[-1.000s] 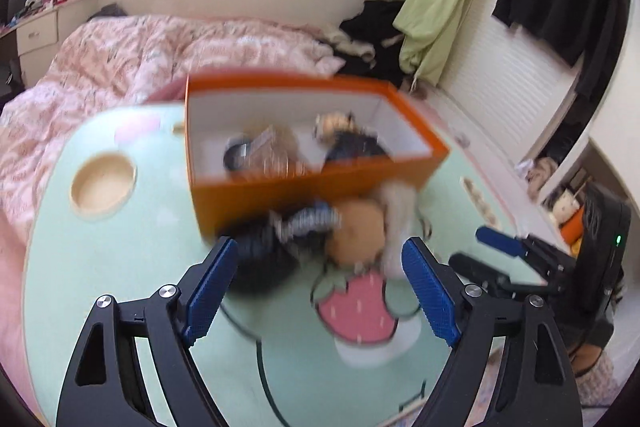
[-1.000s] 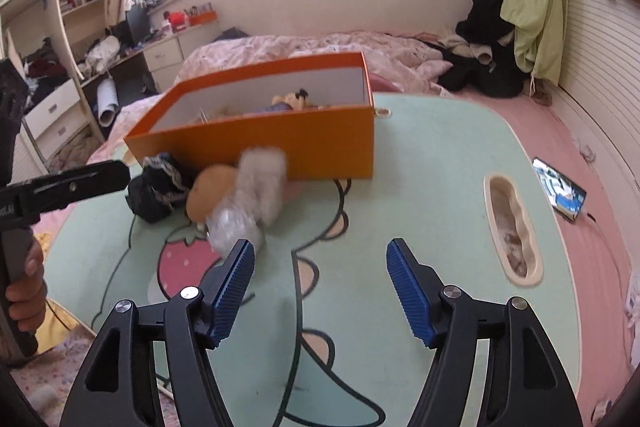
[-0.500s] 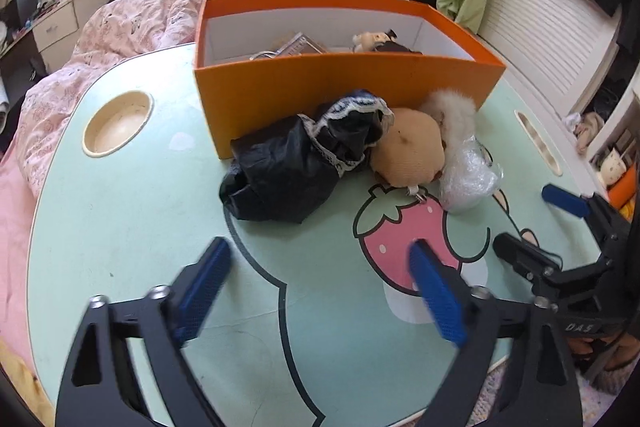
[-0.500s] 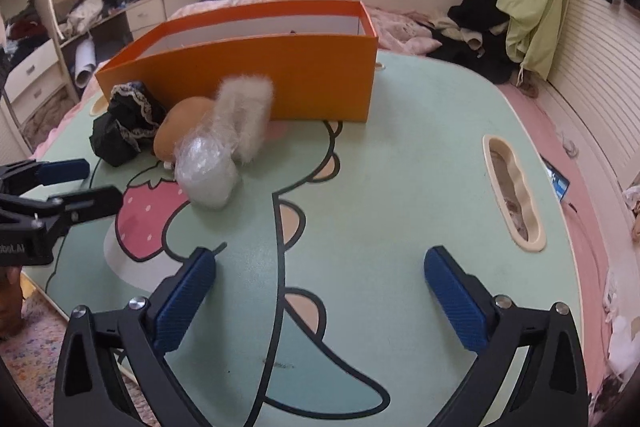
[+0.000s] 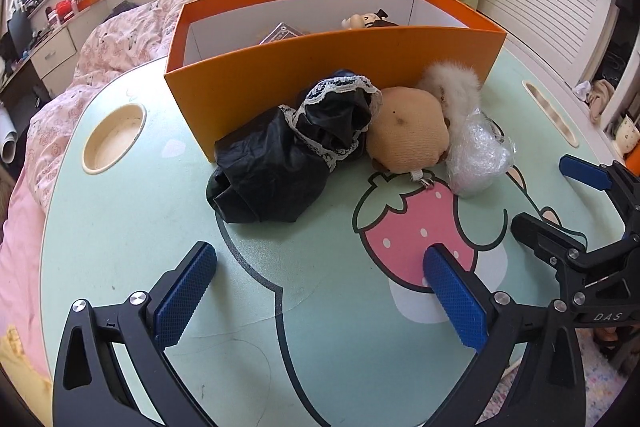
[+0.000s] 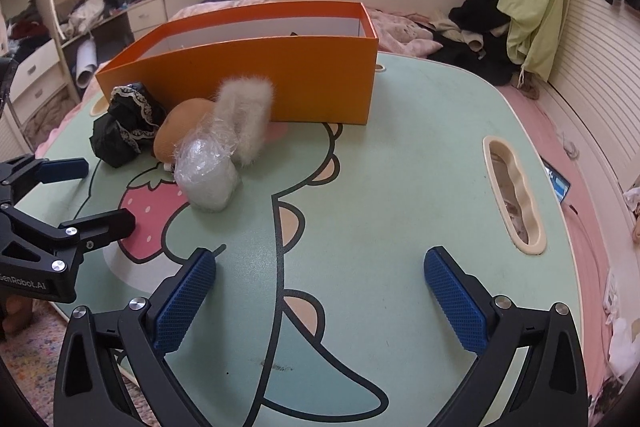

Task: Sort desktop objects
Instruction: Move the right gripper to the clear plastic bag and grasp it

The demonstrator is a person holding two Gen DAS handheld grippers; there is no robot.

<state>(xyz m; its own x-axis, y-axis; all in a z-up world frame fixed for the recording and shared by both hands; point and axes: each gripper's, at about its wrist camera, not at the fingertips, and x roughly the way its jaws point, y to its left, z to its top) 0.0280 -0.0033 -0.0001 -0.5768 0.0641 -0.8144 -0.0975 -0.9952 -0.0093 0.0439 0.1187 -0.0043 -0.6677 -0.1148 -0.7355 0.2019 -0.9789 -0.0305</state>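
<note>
Mint-green desk (image 5: pixel 120 247) with a printed cartoon dinosaur and pink strawberry (image 5: pixel 412 223), a round cream cup recess (image 5: pixel 114 137) at one edge and an oblong cream handle slot (image 6: pixel 514 201) at the other. Orange box (image 5: pixel 320 67), open-topped with a white interior, stands on the far half of the desk; inside it, only partly visible above the near wall, a small plush figure (image 5: pixel 366 21) and a clear-wrapped flat item (image 5: pixel 282 33). Four loose items lie in a row against the box's near wall, each touching the next: black cloth with white lace trim (image 5: pixel 292 151), crumpled; tan round plush (image 5: pixel 408 131), with a small metal clasp at its near edge; white fluffy piece (image 5: pixel 452 87), leaning on the box; clear plastic-wrapped bundle (image 5: pixel 476 155), on the strawberry's edge. Left gripper (image 5: pixel 320 291): blue-padded jaws spread wide, nothing between them, poised over bare desk just short of the black cloth. Right gripper (image 6: pixel 320 291): jaws likewise wide and empty, over the dinosaur print, well apart from the row of items. A bed with a pink floral quilt (image 5: pixel 80 67) lies beyond the desk.
</note>
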